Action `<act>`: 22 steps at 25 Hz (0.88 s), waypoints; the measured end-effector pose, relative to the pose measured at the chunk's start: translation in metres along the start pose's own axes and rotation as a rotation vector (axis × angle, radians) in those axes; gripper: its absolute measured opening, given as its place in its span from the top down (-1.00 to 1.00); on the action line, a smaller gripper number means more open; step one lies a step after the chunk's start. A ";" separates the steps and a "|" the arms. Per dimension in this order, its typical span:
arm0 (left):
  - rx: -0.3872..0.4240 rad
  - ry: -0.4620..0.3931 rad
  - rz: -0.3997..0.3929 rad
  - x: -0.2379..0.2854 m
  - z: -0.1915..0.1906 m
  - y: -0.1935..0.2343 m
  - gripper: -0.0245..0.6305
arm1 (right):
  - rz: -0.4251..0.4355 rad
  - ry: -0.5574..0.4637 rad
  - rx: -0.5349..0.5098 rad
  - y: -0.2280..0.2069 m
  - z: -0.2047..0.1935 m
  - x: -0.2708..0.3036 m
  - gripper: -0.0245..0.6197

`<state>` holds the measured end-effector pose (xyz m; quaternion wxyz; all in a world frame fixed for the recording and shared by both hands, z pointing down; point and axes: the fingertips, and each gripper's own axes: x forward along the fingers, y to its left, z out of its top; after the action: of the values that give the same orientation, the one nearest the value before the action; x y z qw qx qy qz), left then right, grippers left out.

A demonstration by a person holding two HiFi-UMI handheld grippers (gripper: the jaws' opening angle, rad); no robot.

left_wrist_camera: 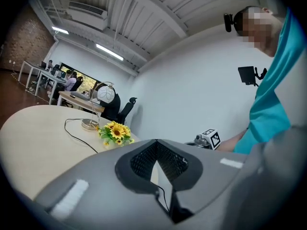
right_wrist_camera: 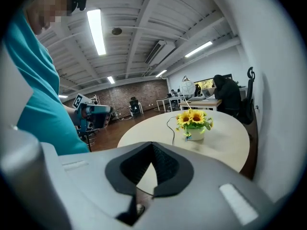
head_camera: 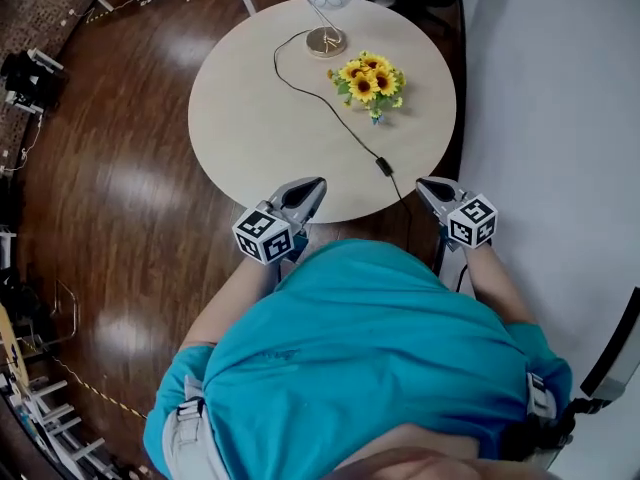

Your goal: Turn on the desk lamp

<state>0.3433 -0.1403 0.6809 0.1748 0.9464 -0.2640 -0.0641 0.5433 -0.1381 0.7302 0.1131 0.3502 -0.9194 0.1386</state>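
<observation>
At 12 o'clock on the table (head_camera: pixel 250 128): desk lamp (head_camera: pixel 326 40), well apart from left gripper (head_camera: pixel 314 184) and right gripper (head_camera: pixel 426 185) at 6 o'clock; both jaws closed, empty.

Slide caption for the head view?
Left gripper and right gripper poised at the round table; desk lamp, cord and sunflowers beyond.
</observation>
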 end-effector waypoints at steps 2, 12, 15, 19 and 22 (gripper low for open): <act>0.009 -0.006 -0.001 -0.009 -0.008 0.023 0.87 | -0.009 0.038 0.005 -0.011 -0.014 0.030 0.92; -0.034 0.039 0.005 -0.026 -0.027 0.084 0.87 | -0.075 0.192 0.127 -0.065 -0.047 0.103 0.92; -0.042 0.044 0.039 -0.013 -0.033 0.092 0.87 | -0.050 0.244 0.144 -0.088 -0.073 0.119 0.92; -0.092 0.039 0.128 -0.008 -0.038 0.099 0.87 | 0.017 0.335 0.119 -0.101 -0.124 0.141 0.92; -0.097 0.061 0.180 -0.007 -0.055 0.106 0.87 | 0.055 0.388 0.108 -0.109 -0.164 0.161 0.92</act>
<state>0.2989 -0.2050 0.7710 0.2332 0.9108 -0.3391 -0.0319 0.5177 -0.2599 0.9521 0.2653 0.2971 -0.8809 0.2556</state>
